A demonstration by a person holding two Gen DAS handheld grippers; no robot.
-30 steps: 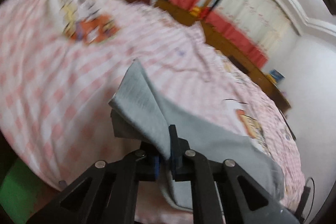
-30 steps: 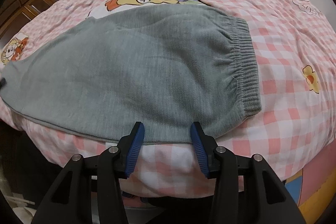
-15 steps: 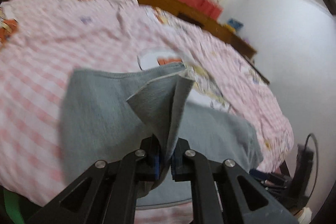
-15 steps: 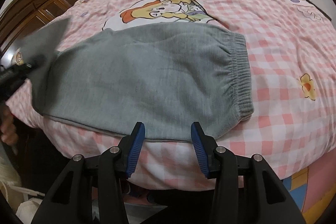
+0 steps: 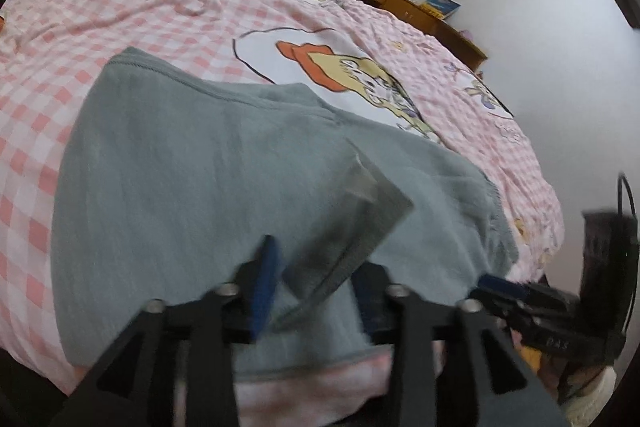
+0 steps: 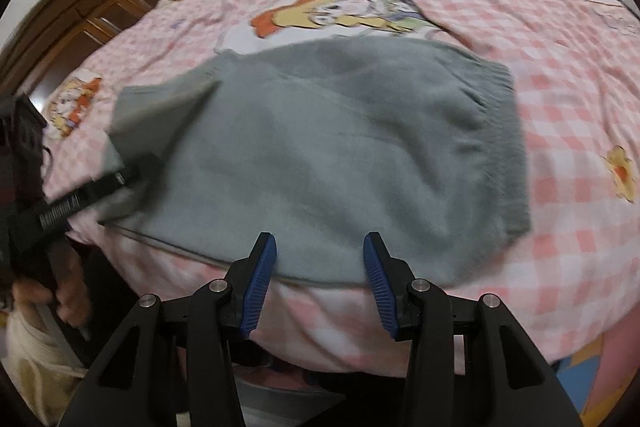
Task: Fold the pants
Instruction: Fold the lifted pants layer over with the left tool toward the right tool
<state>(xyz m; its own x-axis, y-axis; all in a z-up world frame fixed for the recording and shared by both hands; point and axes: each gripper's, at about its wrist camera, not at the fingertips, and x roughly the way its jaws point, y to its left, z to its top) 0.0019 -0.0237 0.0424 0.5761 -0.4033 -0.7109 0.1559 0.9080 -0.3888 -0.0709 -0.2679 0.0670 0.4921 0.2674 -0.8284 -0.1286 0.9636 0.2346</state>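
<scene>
Now the leg end lies folded over the pants, and the left gripper has let go.

Left gripper (image 5: 316,279) has its fingers spread apart, the released cuff corner (image 5: 360,203) loose between them, where half a second ago they pinched it shut; right gripper (image 6: 320,267) hovers with fingers wide, holding nothing, at the bed's near edge; the grey pants (image 6: 340,155) lie on the pink checked bed (image 6: 568,107) beside that near edge, waistband (image 6: 516,131) toward the right; judged from this, one fold is laid, and the upturned corner wants flattening before another fold.
</scene>
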